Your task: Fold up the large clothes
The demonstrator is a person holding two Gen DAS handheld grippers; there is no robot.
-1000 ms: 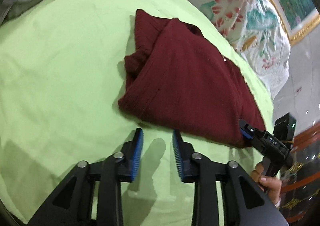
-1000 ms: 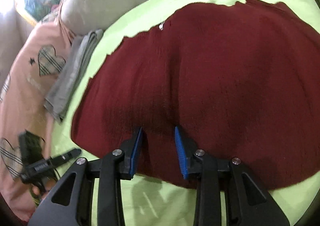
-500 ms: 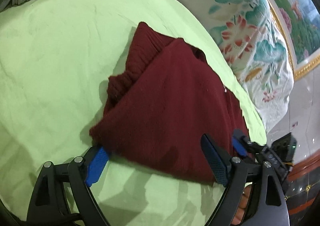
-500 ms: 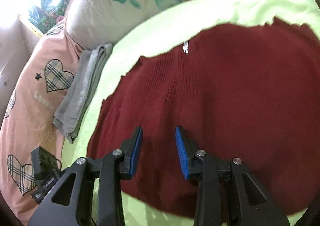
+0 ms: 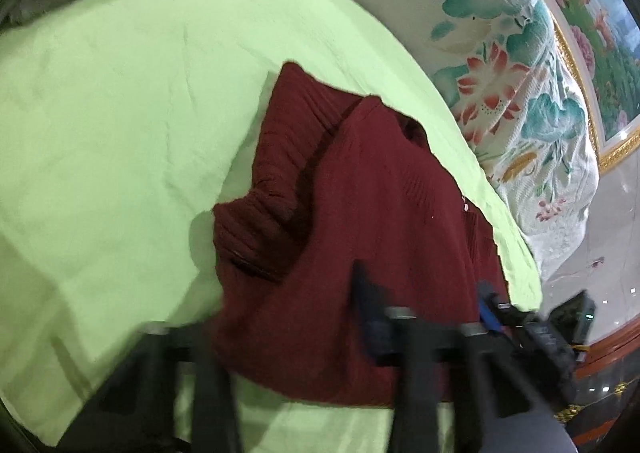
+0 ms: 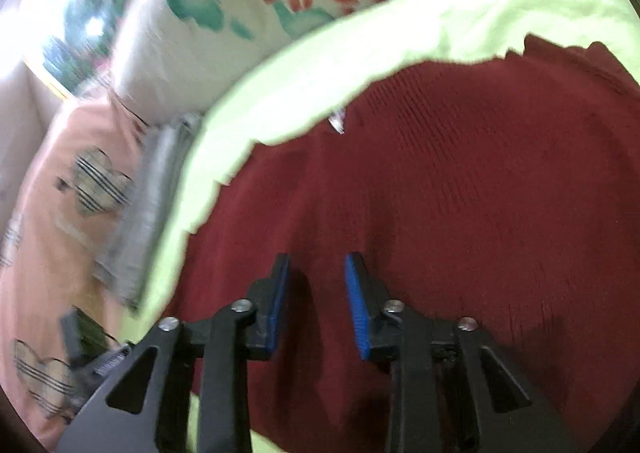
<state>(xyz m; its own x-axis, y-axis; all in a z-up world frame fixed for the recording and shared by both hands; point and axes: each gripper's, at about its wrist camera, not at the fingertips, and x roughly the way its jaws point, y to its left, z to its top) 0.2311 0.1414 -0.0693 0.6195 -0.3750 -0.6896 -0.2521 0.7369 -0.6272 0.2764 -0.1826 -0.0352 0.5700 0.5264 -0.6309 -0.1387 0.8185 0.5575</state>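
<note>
Left gripper (image 5: 288, 317) is smeared with blur but its jaws have just been closing, looks like with cloth caught between them, while the right gripper (image 6: 318, 293) angles downward, jaws just narrowed to a small gap, pads pressing nothing.

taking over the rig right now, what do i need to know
Left tongs: just been closing over the maroon sweater's near corner; blur hides whether they grip yet.
Right tongs: just been closing, pads still apart over the sweater's near edge, nothing pinched.
Sweater: on the green sheet, partly folded, one sleeve bunched along its side.
Left: probably grip both near corners, fold over once more, smooth.
</note>
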